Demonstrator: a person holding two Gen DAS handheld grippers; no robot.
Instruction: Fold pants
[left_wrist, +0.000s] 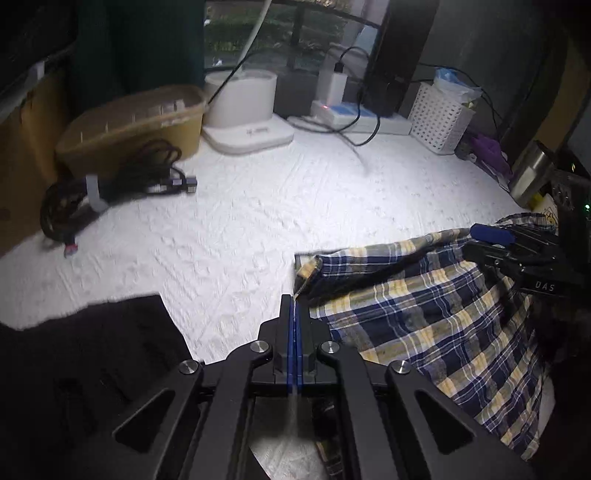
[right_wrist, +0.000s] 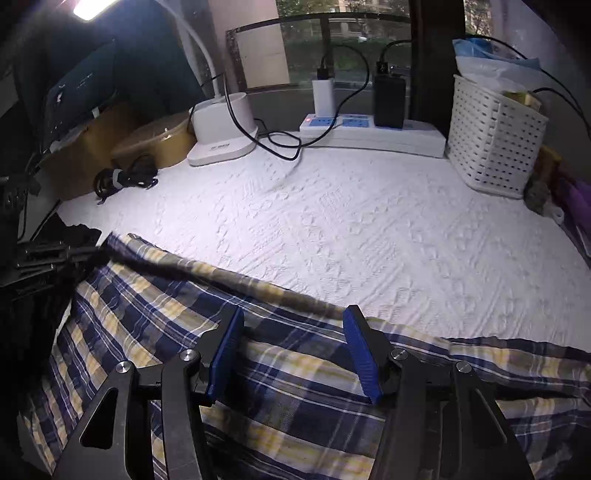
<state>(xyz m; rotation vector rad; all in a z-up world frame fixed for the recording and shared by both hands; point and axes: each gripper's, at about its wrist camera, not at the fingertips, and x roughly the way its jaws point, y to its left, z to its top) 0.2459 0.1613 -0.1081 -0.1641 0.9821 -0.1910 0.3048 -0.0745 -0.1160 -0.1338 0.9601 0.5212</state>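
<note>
Left tongs (left_wrist: 296, 301) clamped tight, blue pads flush; can't tell if any cloth is caught, the pants (left_wrist: 424, 317) corner sits just right of the tips. Right tongs (right_wrist: 293, 332) gape abt halfway over the plaid, pads clear of fabric, holding nothing. Pants lie under and ahead of them on the white bedspread (right_wrist: 332, 229), prob lined up for an edge grab.

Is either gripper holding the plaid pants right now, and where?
The left gripper is shut beside the pants' corner; any pinch can't be told. The right gripper is open over them, holding nothing.
</note>
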